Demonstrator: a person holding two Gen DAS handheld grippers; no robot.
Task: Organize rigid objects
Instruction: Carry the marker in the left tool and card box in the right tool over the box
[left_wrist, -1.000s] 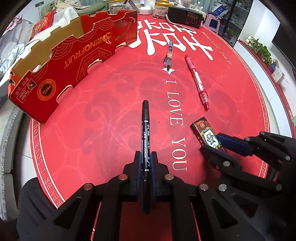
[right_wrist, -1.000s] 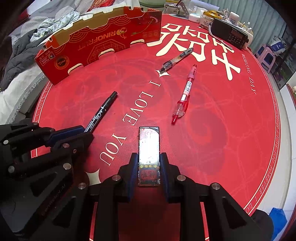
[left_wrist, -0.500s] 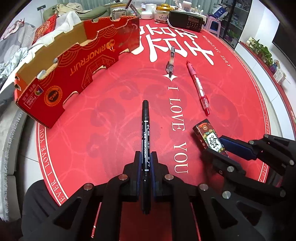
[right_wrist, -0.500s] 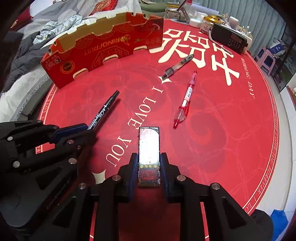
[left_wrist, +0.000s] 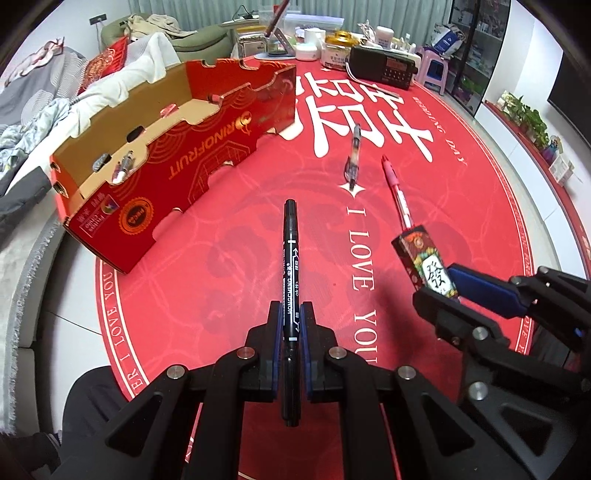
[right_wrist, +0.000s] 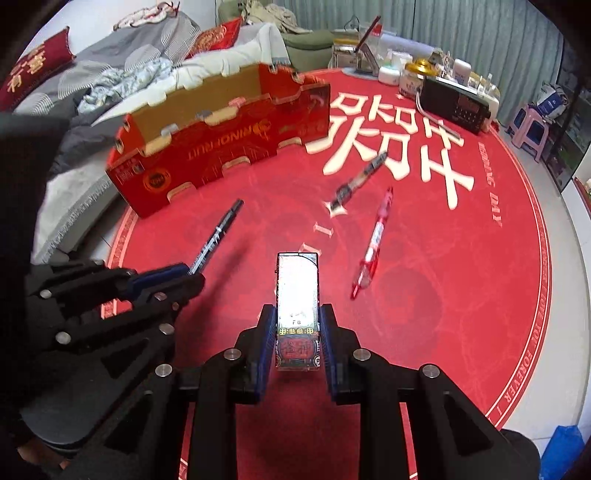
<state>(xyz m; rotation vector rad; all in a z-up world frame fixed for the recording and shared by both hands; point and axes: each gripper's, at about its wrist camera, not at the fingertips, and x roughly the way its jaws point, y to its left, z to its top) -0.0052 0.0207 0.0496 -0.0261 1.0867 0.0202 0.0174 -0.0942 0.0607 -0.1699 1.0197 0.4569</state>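
The left gripper (left_wrist: 290, 332) clamps a black marker (left_wrist: 290, 258); the right gripper (right_wrist: 296, 332) clamps a small box (right_wrist: 297, 291), both raised near the carton (left_wrist: 177, 147).

Two matte black grippers, left gripper (left_wrist: 291, 332) and right gripper (right_wrist: 297, 332), built of angular linkage arms with triangular cut-outs. Round silver screws (left_wrist: 246, 352) at every pivot. Blue pads (left_wrist: 484, 286) lining the inner faces of the fingers. Dark clothing (left_wrist: 88, 398) just behind the frames.
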